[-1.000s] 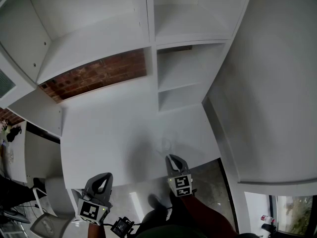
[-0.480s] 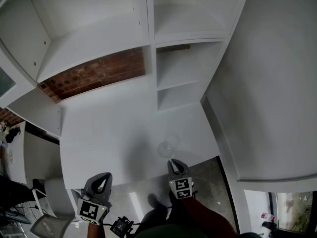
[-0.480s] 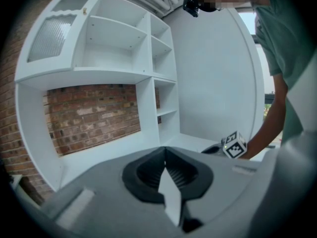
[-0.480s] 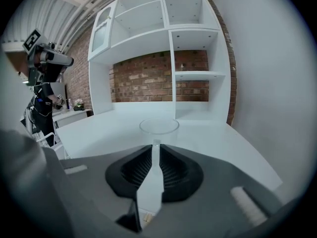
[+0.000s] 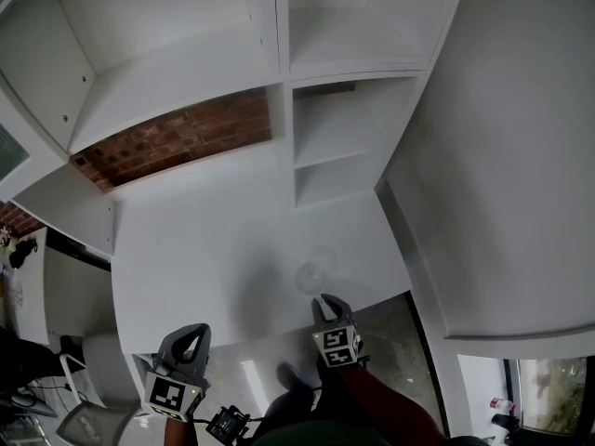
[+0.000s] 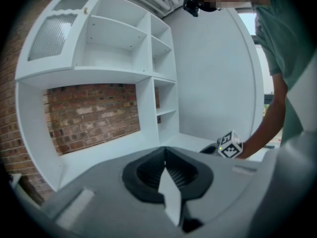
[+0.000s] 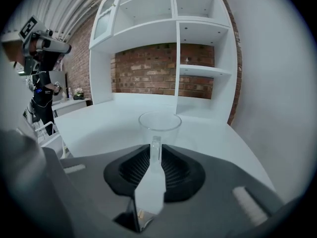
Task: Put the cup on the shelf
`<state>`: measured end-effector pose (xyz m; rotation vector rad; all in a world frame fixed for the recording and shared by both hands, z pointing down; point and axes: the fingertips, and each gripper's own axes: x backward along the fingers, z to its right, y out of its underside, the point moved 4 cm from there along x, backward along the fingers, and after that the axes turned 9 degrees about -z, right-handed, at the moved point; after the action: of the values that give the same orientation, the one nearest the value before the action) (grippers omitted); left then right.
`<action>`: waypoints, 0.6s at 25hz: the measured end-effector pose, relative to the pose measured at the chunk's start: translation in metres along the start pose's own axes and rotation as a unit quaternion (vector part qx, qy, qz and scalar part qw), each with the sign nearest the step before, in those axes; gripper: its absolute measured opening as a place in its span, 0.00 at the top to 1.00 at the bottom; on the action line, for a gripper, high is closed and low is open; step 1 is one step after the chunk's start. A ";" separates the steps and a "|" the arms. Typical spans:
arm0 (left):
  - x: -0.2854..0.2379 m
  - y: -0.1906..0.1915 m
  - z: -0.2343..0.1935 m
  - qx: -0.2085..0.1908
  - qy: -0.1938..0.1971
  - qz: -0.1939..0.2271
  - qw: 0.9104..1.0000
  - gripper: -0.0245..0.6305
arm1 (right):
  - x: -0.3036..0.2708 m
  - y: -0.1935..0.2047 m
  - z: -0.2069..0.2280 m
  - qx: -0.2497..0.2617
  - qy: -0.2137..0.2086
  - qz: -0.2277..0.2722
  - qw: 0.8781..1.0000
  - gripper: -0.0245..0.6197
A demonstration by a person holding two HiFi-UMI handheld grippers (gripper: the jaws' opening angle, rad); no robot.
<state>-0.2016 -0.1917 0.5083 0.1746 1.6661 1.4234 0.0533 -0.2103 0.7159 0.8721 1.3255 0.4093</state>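
Note:
A clear glass cup (image 5: 310,275) stands upright on the white desk (image 5: 214,249), close to its front edge. My right gripper (image 5: 323,298) sits just behind it, and its jaws have just been opening. In the right gripper view the cup (image 7: 159,123) rises just beyond the parted tips of that gripper (image 7: 155,145), and the pads do not press on it. The white shelf unit (image 5: 325,170) stands at the back of the desk with bare compartments. My left gripper (image 5: 191,333) hovers off the desk's front left, and in its own view its tips (image 6: 165,152) meet with nothing between them.
A brick wall (image 5: 186,142) shows behind the desk's open back. A white side wall (image 5: 502,175) bounds the desk on the right. A chair (image 5: 88,421) and dark gear stand on the floor at the lower left. The person's arm (image 6: 267,128) reaches in from the right.
The cup, only a faint smear at the right gripper's tips a second ago, now stands plainly on the desk. The right gripper has drawn back slightly from it. The left gripper has kept still.

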 end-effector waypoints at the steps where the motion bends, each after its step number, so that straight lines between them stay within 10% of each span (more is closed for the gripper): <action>1: 0.000 -0.001 0.000 0.003 -0.001 0.000 1.000 0.96 | -0.001 0.000 0.000 0.000 0.000 -0.004 1.000 0.84; 15: -0.002 0.006 -0.004 0.004 -0.003 -0.008 1.000 0.96 | 0.000 -0.016 0.006 -0.006 0.004 0.021 1.000 0.88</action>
<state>-0.2060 -0.1933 0.5141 0.1697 1.6650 1.4044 0.0554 -0.2222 0.7044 0.8907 1.3124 0.4545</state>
